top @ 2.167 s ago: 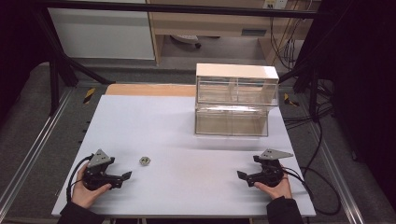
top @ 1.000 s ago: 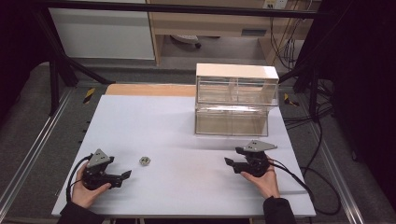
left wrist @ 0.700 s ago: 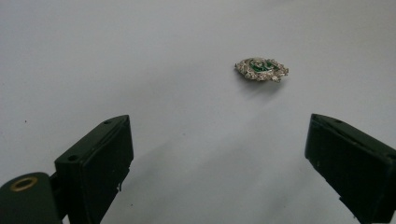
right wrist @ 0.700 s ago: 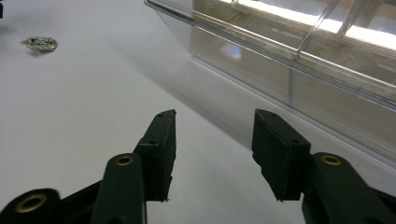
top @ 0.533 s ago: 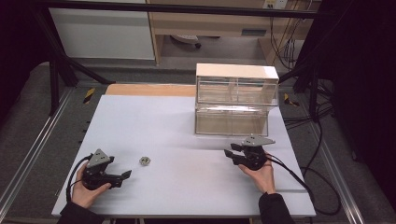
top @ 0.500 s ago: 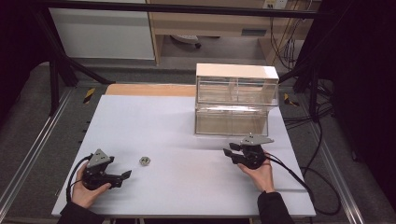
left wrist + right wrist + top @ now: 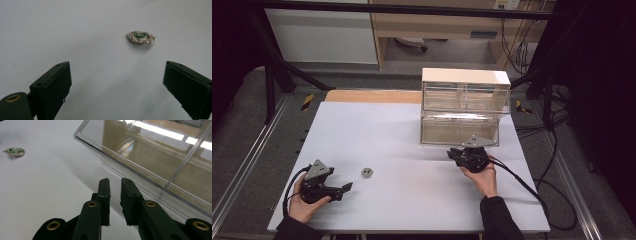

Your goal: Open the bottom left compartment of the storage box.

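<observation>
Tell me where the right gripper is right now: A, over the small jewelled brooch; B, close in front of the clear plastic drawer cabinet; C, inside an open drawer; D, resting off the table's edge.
B: the right gripper sits just before the clear drawer cabinet, jaws nearly closed and holding nothing, while the brooch lies apart, nearer the left gripper.

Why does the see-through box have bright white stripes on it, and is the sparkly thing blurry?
Right gripper view: ceiling lights glare on the clear drawer box; the brooch looks soft. Left gripper view: the brooch is fairly sharp, with a faint shadow.
</observation>
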{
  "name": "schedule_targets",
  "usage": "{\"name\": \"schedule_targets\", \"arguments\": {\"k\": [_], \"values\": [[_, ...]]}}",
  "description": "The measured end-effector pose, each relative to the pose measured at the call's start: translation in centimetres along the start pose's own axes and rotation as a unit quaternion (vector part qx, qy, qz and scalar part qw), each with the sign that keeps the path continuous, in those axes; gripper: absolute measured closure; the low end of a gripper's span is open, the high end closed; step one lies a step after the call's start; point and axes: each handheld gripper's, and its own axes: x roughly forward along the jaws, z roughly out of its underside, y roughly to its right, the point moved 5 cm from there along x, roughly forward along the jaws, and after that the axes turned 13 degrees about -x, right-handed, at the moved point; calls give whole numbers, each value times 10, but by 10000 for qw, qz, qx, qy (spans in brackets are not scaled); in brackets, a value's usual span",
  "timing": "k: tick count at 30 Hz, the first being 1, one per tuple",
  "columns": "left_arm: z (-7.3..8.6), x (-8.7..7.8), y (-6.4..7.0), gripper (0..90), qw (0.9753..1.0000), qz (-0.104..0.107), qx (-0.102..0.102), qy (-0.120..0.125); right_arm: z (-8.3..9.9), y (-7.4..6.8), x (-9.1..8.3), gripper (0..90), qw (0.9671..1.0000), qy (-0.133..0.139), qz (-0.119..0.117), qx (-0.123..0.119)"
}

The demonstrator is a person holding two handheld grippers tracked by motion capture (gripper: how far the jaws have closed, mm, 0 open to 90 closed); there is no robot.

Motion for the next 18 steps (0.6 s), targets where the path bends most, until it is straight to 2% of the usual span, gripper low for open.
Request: {"name": "schedule_targets", "arguments": {"k": [10,18], "values": [[0,0,0,77,10000,-13,13,-8,2,4,12,898,9999,21,36,116],[0,0,0,78,10000,-5,15,1,2,9,14,900,9997,46,154,158]]}}
